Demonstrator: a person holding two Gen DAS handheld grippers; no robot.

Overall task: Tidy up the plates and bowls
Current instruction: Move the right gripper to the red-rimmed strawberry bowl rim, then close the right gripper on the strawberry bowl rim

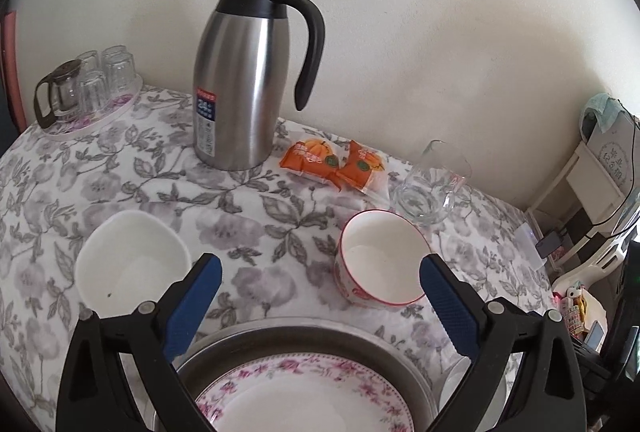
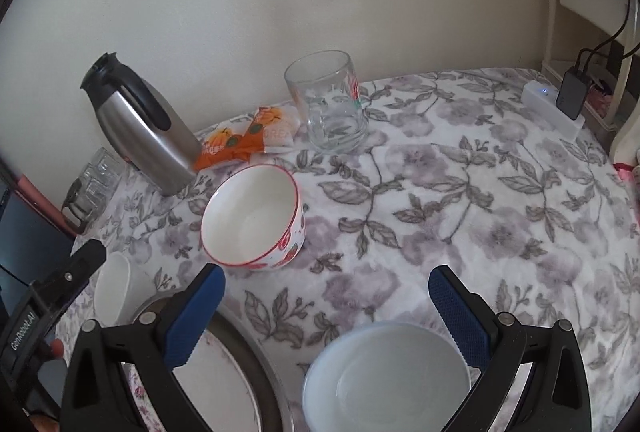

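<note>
We hold our left gripper [image 1: 320,296] low over the worktop [image 1: 248,199], which is covered in a grey and mauve floral cloth; its blue-padded jaws stand wide apart with nothing between them. At the bottom centre of the left wrist view lies a white plate with a pink flower border [image 1: 304,392], seated in a round grey metal tray [image 1: 304,338]. Left of centre sits a plain white bowl [image 1: 132,260], and right of centre a white bowl with a red rim and red fruit pattern [image 1: 380,260], both upright and empty. Behind them, in the upper middle, a stainless steel jug with a black lid and handle [image 1: 240,71] stands upright, with orange snack packets [image 1: 336,167] just to its right and a clear glass mug [image 1: 432,183] further right. A tray of upturned glasses [image 1: 92,87] occupies the upper left.

Our right gripper [image 2: 326,302] also has its jaws spread apart and empty. In its view, a pale white bowl [image 2: 388,380] sits at the bottom centre, partly between the jaws, just beside the metal tray at lower left. The red-rimmed bowl lies left of centre, well apart from it.
</note>
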